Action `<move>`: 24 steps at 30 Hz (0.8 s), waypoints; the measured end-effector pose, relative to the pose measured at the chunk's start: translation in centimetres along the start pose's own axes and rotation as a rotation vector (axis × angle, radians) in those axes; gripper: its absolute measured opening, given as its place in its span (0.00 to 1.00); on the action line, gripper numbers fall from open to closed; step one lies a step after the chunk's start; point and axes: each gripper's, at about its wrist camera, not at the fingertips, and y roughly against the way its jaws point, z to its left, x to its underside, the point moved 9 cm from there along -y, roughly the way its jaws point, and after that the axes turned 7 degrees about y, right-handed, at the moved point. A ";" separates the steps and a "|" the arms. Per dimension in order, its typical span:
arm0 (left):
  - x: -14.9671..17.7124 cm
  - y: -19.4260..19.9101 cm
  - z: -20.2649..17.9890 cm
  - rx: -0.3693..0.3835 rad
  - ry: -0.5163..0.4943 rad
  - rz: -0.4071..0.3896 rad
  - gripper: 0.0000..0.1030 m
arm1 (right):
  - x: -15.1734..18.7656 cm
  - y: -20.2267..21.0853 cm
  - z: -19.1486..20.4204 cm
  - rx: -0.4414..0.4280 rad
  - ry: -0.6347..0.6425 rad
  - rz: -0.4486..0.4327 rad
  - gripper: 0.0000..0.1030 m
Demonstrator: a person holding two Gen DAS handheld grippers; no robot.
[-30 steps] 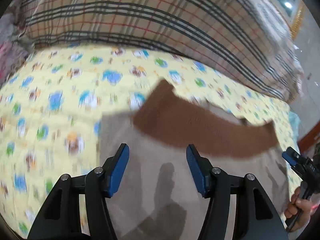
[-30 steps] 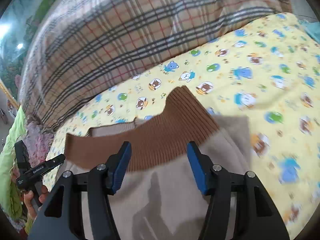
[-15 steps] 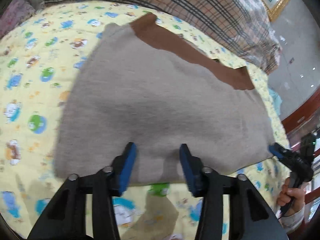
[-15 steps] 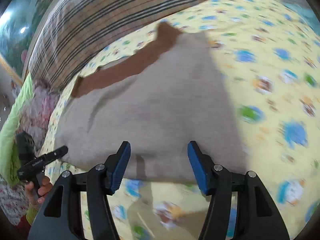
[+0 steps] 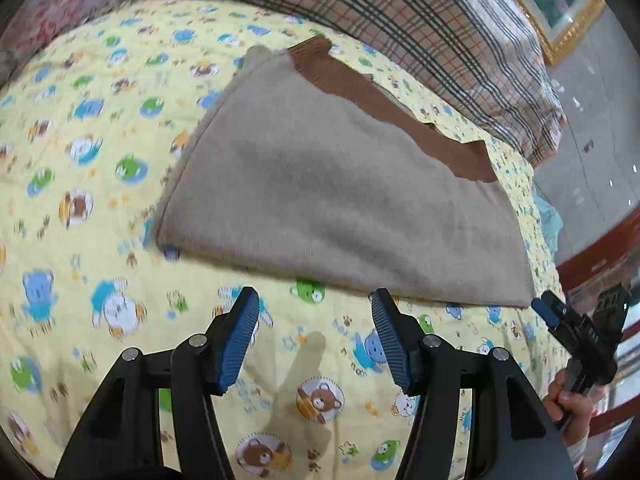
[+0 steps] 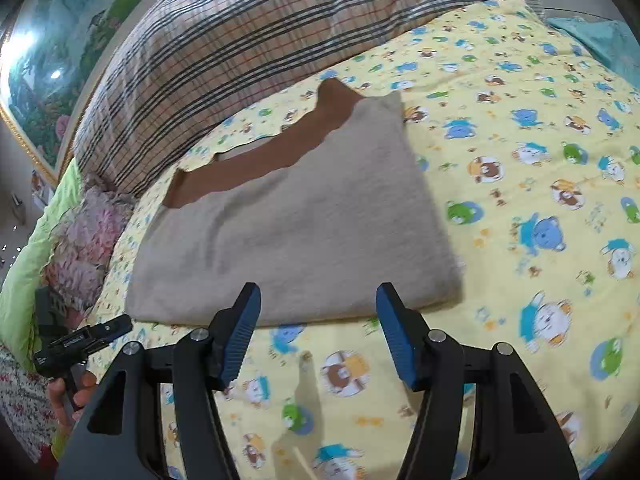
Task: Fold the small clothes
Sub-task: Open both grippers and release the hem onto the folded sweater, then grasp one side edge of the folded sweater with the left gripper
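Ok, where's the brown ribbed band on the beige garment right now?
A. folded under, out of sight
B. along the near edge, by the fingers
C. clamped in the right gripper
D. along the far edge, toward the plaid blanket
D: the brown ribbed band runs along the far edge of the beige garment, nearest the plaid blanket; both grippers are empty.

Hand — cropped at frame edge
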 end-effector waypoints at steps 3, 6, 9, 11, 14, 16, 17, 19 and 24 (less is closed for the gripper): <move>0.1 -0.3 0.9 0.018 0.091 -0.007 0.62 | 0.6 0.0 1.0 -0.023 0.010 0.002 0.60; -0.3 -1.1 1.8 0.037 0.184 -0.011 0.62 | 1.0 0.1 1.8 -0.039 0.019 -0.003 0.60; -1.0 -2.1 2.2 0.042 0.230 -0.024 0.64 | 1.3 0.0 2.5 -0.055 0.025 -0.003 0.60; -1.6 -2.5 2.2 0.037 0.237 -0.046 0.65 | 1.4 -0.3 2.8 -0.058 0.031 0.002 0.60; -2.7 -3.0 2.1 0.037 0.249 -0.066 0.69 | 1.7 -0.9 3.1 -0.057 0.046 0.018 0.60; -3.4 -3.4 2.0 0.038 0.261 -0.077 0.70 | 1.8 -1.3 3.2 -0.059 0.046 0.024 0.60; -3.8 -3.6 2.1 0.036 0.269 -0.083 0.70 | 1.8 -1.4 3.2 -0.058 0.047 0.025 0.60; -4.5 -3.9 2.2 0.043 0.288 -0.094 0.70 | 1.7 -1.6 3.2 -0.056 0.049 0.025 0.60; -6.2 -4.6 2.5 0.045 0.318 -0.126 0.70 | 1.7 -1.8 3.2 -0.052 0.053 0.026 0.60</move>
